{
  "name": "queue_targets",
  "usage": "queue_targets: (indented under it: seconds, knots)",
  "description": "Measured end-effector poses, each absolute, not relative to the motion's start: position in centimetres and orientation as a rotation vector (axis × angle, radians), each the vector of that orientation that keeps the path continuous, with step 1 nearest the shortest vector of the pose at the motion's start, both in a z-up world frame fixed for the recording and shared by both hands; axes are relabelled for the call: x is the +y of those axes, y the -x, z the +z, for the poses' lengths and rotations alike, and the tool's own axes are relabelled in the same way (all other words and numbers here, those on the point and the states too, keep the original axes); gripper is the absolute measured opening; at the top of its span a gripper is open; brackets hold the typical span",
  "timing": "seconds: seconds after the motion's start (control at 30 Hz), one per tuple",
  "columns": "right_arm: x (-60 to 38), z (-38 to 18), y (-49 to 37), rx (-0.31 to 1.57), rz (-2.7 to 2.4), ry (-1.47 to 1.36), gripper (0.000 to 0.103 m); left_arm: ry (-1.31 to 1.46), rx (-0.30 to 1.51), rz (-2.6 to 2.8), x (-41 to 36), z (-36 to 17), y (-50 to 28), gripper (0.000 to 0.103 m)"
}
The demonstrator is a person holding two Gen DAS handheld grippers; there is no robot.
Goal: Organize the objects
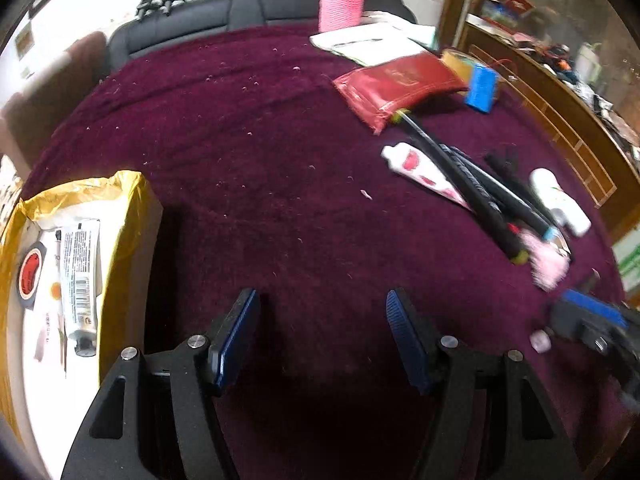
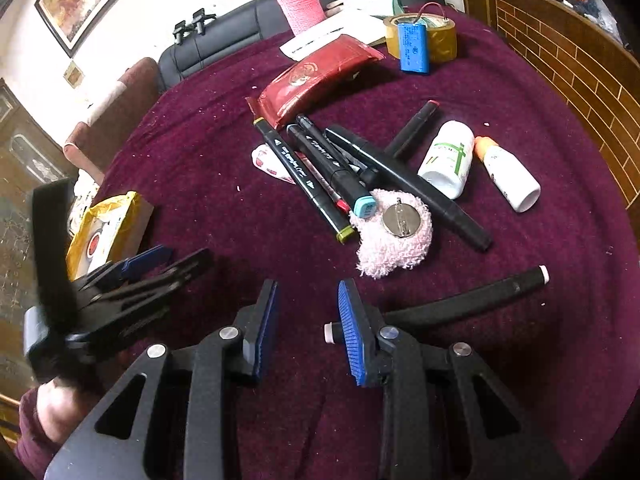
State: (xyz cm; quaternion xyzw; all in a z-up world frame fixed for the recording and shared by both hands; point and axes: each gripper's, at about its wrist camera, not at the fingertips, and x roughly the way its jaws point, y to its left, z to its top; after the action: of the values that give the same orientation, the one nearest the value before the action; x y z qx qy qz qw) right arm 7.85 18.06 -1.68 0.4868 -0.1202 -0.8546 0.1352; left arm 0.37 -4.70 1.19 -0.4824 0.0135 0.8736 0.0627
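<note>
On the purple cloth [image 2: 208,168] lay a heap of markers [image 2: 320,172] — black, crossing one another — beside a pink puff [image 2: 396,236], two white bottles [image 2: 448,160] and a red pouch [image 2: 316,80]. At the cloth's left edge stood a yellow-lined box [image 1: 124,216] with a tube [image 1: 80,272] inside. The left gripper [image 1: 320,336] hovered over bare cloth just right of the box, jaws spread, nothing between them. The right gripper [image 2: 308,328] had jaws narrowly parted; one marker [image 2: 460,304] (white caps on both ends) lay across behind its right pad [image 2: 352,332] — whether the pads pinched it, I could not tell.
</note>
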Motion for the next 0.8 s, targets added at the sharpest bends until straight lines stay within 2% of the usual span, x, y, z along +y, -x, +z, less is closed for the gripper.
queue_targets:
  seconds: [0.03,0.07,0.1,0.13,0.2,0.47,0.8]
  knots:
    - [18.1,-1.8,-8.0,-0.354,-2.471,-1.4,0.028,1.446,0.072,2.67,-4.5,1.1,-0.3,0.059]
    - [18.0,-1.9,-7.9,-0.362,-2.461,-1.392,0.028,1.443,0.101,2.683,-4.2,0.9,-0.2,0.064]
    - [18.0,-2.1,-8.0,-0.368,-2.452,-1.388,0.028,1.419,0.116,2.709,-4.1,0.7,-0.3,0.072]
    - [17.8,-2.2,-8.0,-0.375,-2.442,-1.387,0.028,1.414,0.145,2.756,-4.0,0.4,-0.4,0.094]
    - [17.6,-2.6,-7.9,-0.385,-2.423,-1.386,0.028,1.399,0.163,2.817,-4.0,0.2,-0.8,0.101]
    - [17.5,-3.5,-7.5,-0.393,-2.399,-1.372,0.028,1.424,0.054,2.771,-5.1,-0.3,-0.6,0.102]
    - [18.3,-4.1,-6.6,-0.421,-2.419,-1.401,0.028,1.426,0.054,2.771,-5.0,-0.3,-0.2,0.102]
